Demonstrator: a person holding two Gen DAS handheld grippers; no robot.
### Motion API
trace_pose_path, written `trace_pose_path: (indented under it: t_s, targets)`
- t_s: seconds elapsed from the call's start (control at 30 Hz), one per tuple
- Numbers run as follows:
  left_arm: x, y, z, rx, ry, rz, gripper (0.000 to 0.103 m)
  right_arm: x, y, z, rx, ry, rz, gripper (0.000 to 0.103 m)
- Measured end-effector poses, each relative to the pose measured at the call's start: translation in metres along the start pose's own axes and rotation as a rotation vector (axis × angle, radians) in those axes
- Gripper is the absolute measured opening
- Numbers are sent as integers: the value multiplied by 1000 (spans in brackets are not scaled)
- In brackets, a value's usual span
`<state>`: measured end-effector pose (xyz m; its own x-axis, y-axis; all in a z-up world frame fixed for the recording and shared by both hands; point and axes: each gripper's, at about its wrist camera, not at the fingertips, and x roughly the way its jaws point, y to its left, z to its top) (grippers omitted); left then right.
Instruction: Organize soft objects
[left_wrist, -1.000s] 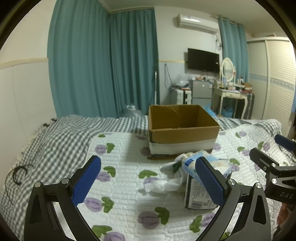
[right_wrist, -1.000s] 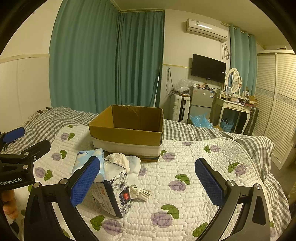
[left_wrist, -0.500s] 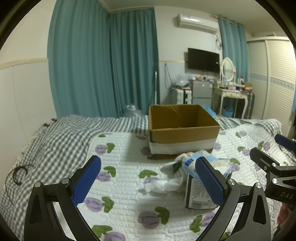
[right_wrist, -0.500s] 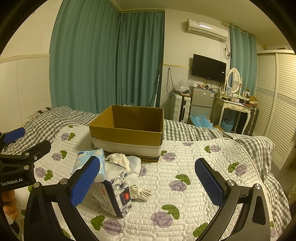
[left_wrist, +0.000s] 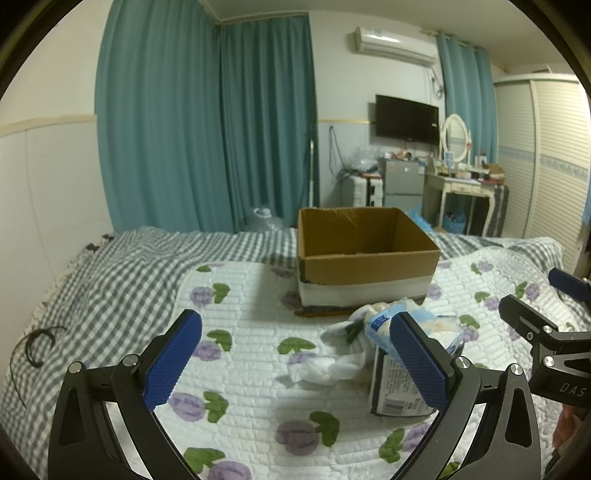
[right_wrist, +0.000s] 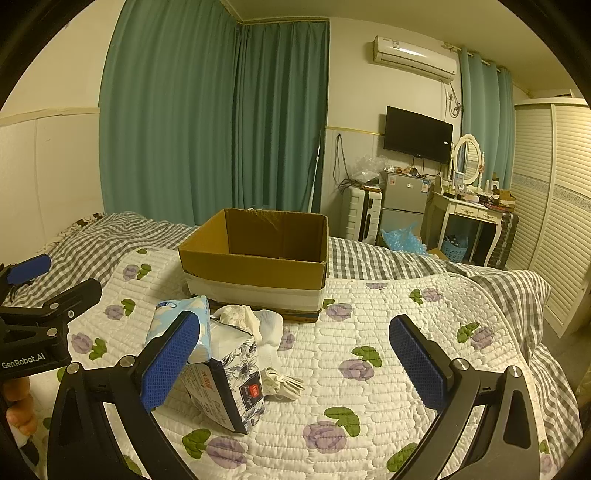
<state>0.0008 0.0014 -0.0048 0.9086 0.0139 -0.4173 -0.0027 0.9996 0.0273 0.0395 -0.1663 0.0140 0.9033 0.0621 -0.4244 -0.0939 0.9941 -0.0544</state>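
Observation:
An open brown cardboard box (left_wrist: 364, 254) (right_wrist: 258, 254) stands on the white flowered quilt (left_wrist: 255, 365) (right_wrist: 388, 332), and what I see of its inside is bare. In front of it lies a small heap: a dark flower-printed tissue pack (right_wrist: 231, 386) (left_wrist: 397, 393), a light blue soft pack (right_wrist: 177, 314) (left_wrist: 428, 326), and white socks (left_wrist: 325, 365) (right_wrist: 269, 323). My left gripper (left_wrist: 295, 358) hovers open left of the heap. My right gripper (right_wrist: 291, 356) hovers open to the heap's right, holding nothing.
The quilt lies over a grey checked bedspread (left_wrist: 110, 273). A black hair tie (left_wrist: 37, 343) rests at the bed's left edge. Teal curtains (left_wrist: 207, 129), a small fridge (left_wrist: 402, 184), a dressing table (left_wrist: 465, 192) and a slatted wardrobe (right_wrist: 554, 221) stand beyond the bed.

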Motion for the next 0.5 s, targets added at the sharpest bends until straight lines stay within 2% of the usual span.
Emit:
trace_pose_path:
  t_s: [0.5]
  targets:
    - [0, 0, 0, 0, 2, 0, 103, 1, 1, -1, -2, 2, 3, 103]
